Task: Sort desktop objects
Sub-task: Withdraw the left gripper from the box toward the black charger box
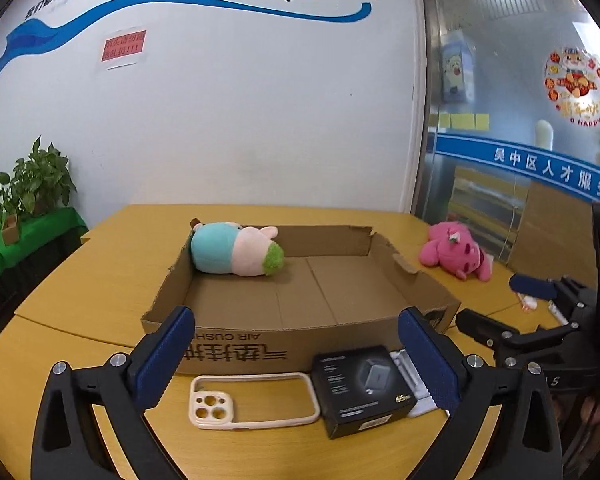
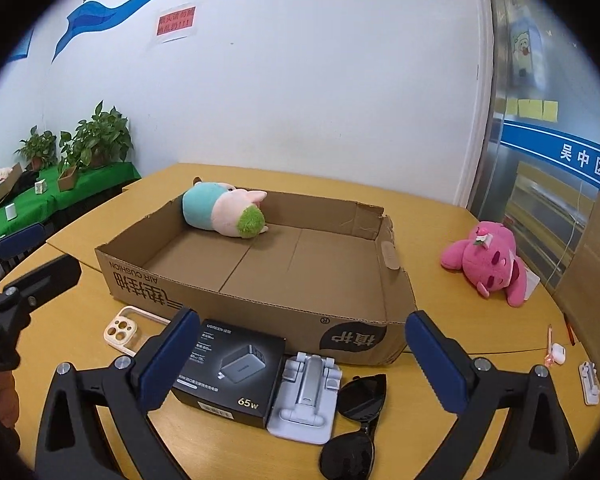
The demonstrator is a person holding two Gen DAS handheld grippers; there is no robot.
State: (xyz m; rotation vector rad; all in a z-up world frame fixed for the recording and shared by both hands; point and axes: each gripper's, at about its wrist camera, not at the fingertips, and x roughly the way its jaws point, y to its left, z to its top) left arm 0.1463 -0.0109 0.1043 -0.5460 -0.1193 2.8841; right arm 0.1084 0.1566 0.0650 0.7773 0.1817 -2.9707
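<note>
Right wrist view: the right gripper [image 2: 296,364] hangs spread wide and empty over the black charger box [image 2: 230,376], grey stand [image 2: 306,394] and sunglasses [image 2: 358,426], which lie touching one another in front of the cardboard box [image 2: 260,304]. A grab here could likely catch two items at once or nudge the sunglasses aside. The left gripper [image 1: 296,364], also wide and empty, hovers over the phone case [image 1: 252,400]; thin and flat, it may slip. The pink plush [image 2: 488,268] sits well apart; small items at the right edge are hard to identify.
</note>
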